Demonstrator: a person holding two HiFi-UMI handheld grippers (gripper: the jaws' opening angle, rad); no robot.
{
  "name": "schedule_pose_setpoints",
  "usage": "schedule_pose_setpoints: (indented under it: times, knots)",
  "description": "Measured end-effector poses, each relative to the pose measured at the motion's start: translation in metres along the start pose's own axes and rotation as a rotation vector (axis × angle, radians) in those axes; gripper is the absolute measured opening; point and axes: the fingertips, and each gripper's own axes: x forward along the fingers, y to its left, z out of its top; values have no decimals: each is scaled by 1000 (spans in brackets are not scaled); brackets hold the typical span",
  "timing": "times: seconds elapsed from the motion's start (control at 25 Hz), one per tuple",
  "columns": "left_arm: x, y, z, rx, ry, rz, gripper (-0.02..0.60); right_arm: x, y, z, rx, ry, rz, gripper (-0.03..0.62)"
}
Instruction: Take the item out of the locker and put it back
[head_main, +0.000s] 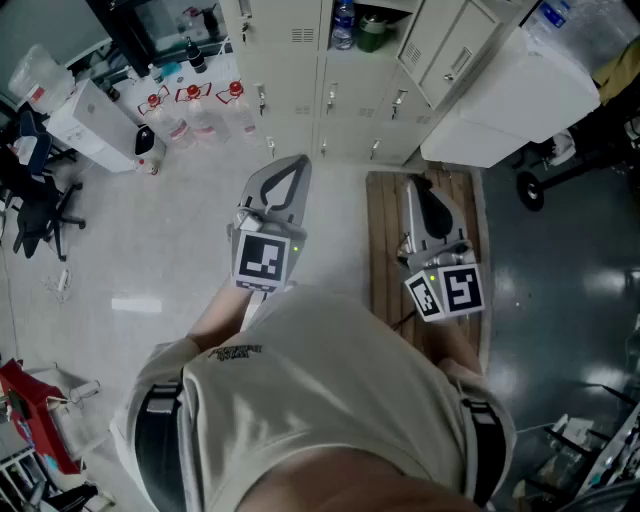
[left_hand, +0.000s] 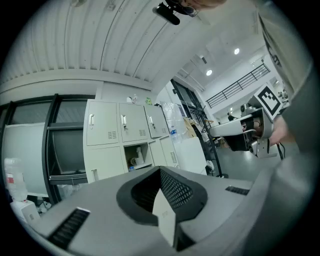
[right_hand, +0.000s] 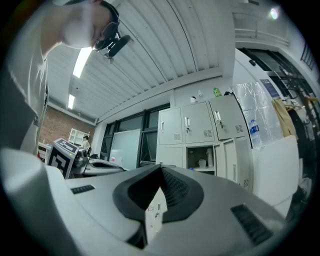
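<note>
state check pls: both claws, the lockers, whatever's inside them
left claw: shut, empty.
right claw: shut, empty.
middle locker compartment: open, items on its shelf.
bottle: upright inside that compartment, not yet taken out.
neighbouring locker doors: closed.

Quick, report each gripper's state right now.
Left gripper: closed, nothing between the jaws.
Right gripper: closed, nothing between the jaws.
</note>
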Motion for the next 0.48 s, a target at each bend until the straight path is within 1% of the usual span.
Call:
schedule_pose_setpoints:
  times: [0.28,0.48]
  knots:
    - [4,-8,4,21,-40,15,14,-8,-9,-5,6,7,4,2]
    - [9,-19,4,25,-24,18,14,-15,-17,-4,6,9,13,2]
